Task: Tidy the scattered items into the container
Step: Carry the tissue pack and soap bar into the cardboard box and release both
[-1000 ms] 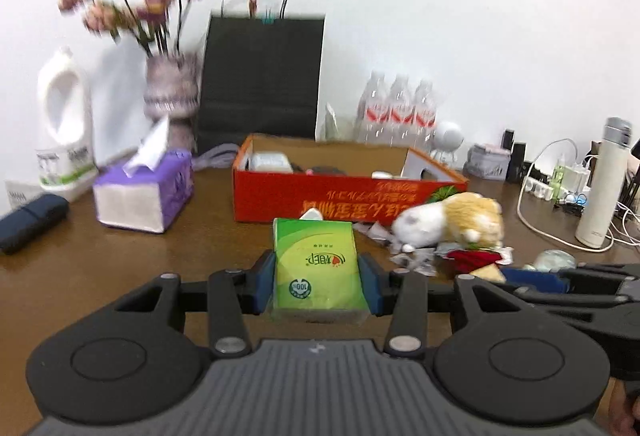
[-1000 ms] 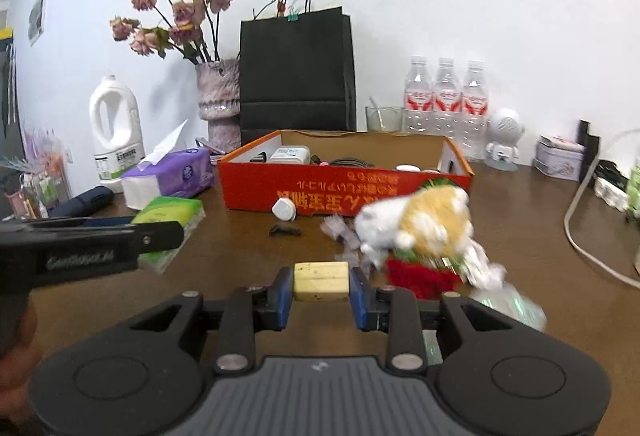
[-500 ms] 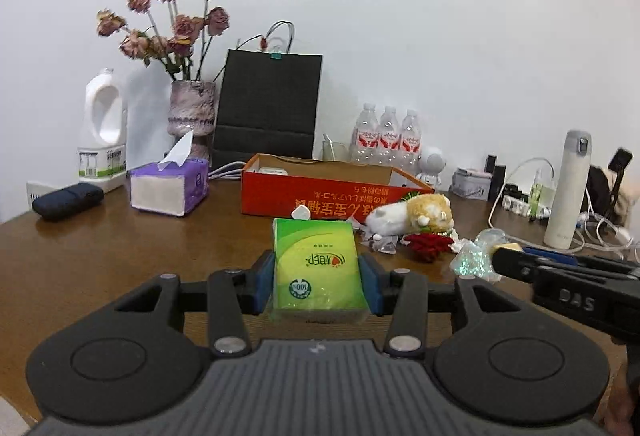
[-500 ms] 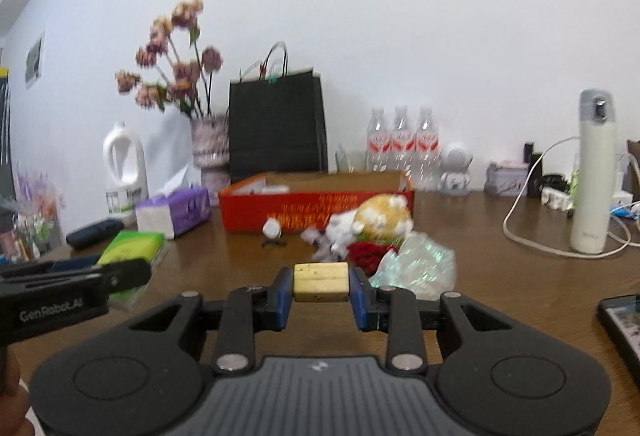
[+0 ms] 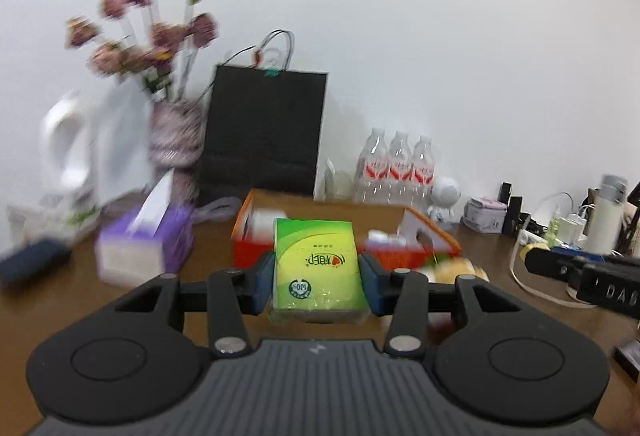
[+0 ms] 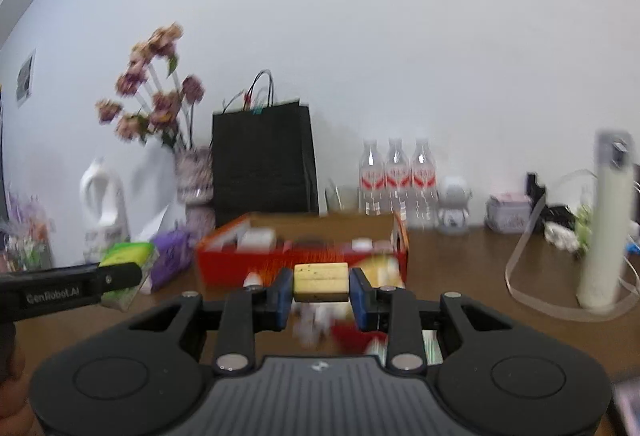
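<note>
My left gripper (image 5: 318,276) is shut on a green tissue pack (image 5: 318,264), held upright above the table in front of the red cardboard box (image 5: 252,256). The same pack (image 6: 128,256) and the left gripper (image 6: 80,286) show at the left of the right wrist view. My right gripper (image 6: 320,290) is shut on a small yellow block (image 6: 320,276), level with the red box (image 6: 240,266), which holds several small items. A yellow and white plush toy (image 5: 456,270) lies on the table just in front of the box, with red and white scraps (image 6: 348,330) below my right gripper.
Behind the box stand a black paper bag (image 5: 264,132), a vase of dried flowers (image 5: 174,132), three water bottles (image 5: 396,168) and a white jug (image 5: 64,152). A purple tissue box (image 5: 140,240) sits left. A white flask (image 6: 606,224), cables and chargers crowd the right.
Both grippers have risen and swung back toward the red box after pulling away half a second ago; it now looks closer. The tissue pack and the yellow block stay gripped.
</note>
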`<state>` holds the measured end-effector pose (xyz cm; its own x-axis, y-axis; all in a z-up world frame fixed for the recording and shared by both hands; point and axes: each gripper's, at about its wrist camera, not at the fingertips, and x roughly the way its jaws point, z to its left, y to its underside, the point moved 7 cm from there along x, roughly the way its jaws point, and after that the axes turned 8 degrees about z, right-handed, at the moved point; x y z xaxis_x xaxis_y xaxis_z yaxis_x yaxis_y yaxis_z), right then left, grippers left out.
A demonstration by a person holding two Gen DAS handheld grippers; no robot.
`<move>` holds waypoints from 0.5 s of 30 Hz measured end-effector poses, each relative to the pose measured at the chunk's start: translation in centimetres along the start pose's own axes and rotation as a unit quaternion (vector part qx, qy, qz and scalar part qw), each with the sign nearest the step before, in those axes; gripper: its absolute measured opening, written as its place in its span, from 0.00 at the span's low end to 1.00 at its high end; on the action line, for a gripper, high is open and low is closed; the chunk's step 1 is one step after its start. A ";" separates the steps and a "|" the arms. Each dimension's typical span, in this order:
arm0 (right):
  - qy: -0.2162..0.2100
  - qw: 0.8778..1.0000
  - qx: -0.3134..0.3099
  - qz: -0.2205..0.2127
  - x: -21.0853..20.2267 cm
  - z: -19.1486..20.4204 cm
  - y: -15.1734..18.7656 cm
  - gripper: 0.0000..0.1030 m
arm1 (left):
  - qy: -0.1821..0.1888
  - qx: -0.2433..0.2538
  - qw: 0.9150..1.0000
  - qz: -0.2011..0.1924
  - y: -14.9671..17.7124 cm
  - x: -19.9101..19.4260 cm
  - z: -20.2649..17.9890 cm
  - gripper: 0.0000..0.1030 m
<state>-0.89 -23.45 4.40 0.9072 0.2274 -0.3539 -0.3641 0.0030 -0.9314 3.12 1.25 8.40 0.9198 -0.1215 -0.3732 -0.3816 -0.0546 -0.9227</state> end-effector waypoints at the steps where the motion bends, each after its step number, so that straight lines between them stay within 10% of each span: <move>1: -0.009 1.000 0.002 0.006 1.6 -0.4 -1.7 0.28 | 0.004 0.000 1.000 0.000 -1.8 1.8 0.1 0.45; 8: -0.083 0.988 0.034 0.123 18.2 -2.8 -11.6 0.28 | 0.078 -0.089 0.985 0.125 -10.2 19.1 2.1 0.45; 15: -0.065 0.942 0.075 0.320 37.3 -4.5 -12.1 0.28 | 0.022 -0.094 0.962 0.256 -8.8 34.4 2.2 0.43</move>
<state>38.34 -19.42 2.07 0.4626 0.3463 -0.8161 -0.8619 -0.0398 -0.5055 38.33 -0.22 3.50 0.6045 -0.2207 -0.7654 -0.7965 -0.1542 -0.5846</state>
